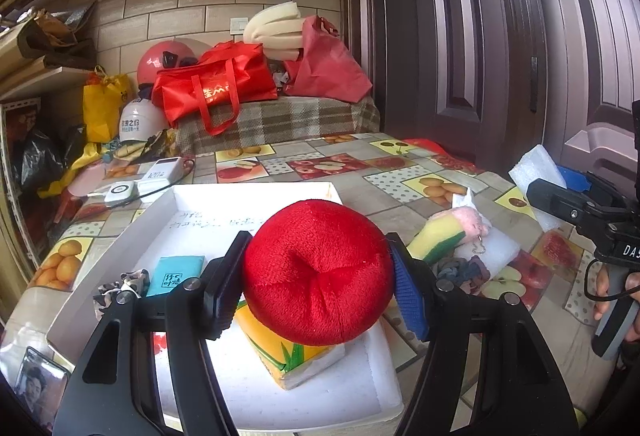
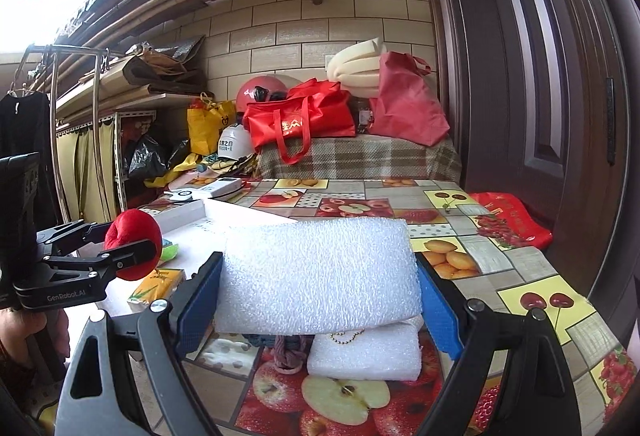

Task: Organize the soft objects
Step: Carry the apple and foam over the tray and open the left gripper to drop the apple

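My left gripper [image 1: 318, 274] is shut on a red plush ball [image 1: 318, 272] and holds it above a white tray [image 1: 256, 192]. The ball also shows in the right wrist view [image 2: 134, 250]. In the tray lie a yellow tissue pack [image 1: 288, 354], a teal packet [image 1: 176, 274] and a patterned scrunchie [image 1: 120, 286]. My right gripper [image 2: 320, 292] is shut on a white foam sheet [image 2: 320, 276], held above the table to the right of the tray. Under it lie a second white foam block [image 2: 366, 354] and a dark scrunchie [image 2: 290, 350].
A yellow-green sponge [image 1: 438, 238] and a pink plush [image 1: 474, 218] lie on the fruit-print tablecloth [image 2: 520, 264] right of the tray. A power bank [image 1: 162, 172] with a cable sits behind the tray. Red bags [image 1: 216, 86] and helmets pile at the back. A dark door [image 1: 500, 36] stands at the right.
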{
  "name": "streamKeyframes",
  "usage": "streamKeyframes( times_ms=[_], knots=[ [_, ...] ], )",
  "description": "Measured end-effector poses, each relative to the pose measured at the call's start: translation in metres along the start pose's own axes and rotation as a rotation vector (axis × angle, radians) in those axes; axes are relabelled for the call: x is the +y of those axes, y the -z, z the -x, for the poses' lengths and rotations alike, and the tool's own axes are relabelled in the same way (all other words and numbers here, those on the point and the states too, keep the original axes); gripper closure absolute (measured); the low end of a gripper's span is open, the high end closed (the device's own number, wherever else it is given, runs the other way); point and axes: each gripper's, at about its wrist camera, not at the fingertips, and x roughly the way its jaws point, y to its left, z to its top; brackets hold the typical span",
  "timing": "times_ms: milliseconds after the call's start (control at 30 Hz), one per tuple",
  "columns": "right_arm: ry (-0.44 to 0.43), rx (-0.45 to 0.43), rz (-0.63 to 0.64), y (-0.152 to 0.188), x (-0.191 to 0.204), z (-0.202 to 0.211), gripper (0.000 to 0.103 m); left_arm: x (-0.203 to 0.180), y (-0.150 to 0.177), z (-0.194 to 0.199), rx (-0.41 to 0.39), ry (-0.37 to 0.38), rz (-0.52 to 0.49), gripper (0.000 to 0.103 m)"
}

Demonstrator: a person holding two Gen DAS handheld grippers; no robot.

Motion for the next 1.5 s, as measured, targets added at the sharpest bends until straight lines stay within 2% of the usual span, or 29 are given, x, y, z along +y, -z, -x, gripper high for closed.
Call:
streamKeyframes(
  times_ms=[267,400,767,967,1200,1300,1500],
  knots=[
    [-0.038,0.007,0.024,0.000,0.014,-0.004,0.014,0.014,0.001,0.003,-0.020,-0.068,0.019,0.037],
    [-0.057,0.010,0.033,0.000,0.021,-0.006,0.014,0.028,0.001,0.004,-0.034,-0.139,0.044,0.037],
    [-0.117,0.045,0.047,-0.002,0.042,-0.020,0.014,0.070,0.005,0.003,-0.033,-0.240,0.099,0.037],
    [-0.169,0.072,0.082,-0.003,0.068,-0.032,0.014,0.086,0.006,0.002,-0.029,-0.263,0.136,0.037],
    [-0.252,0.136,0.133,-0.002,0.109,-0.060,0.014,0.090,0.004,-0.002,-0.022,-0.275,0.123,0.037],
    [-0.267,0.186,0.149,0.002,0.124,-0.080,0.014,0.099,0.003,-0.007,-0.011,-0.287,0.141,0.037],
    [-0.264,0.175,0.182,0.000,0.142,-0.096,0.014,0.113,0.003,-0.015,0.010,-0.295,0.201,0.036]
  ],
)
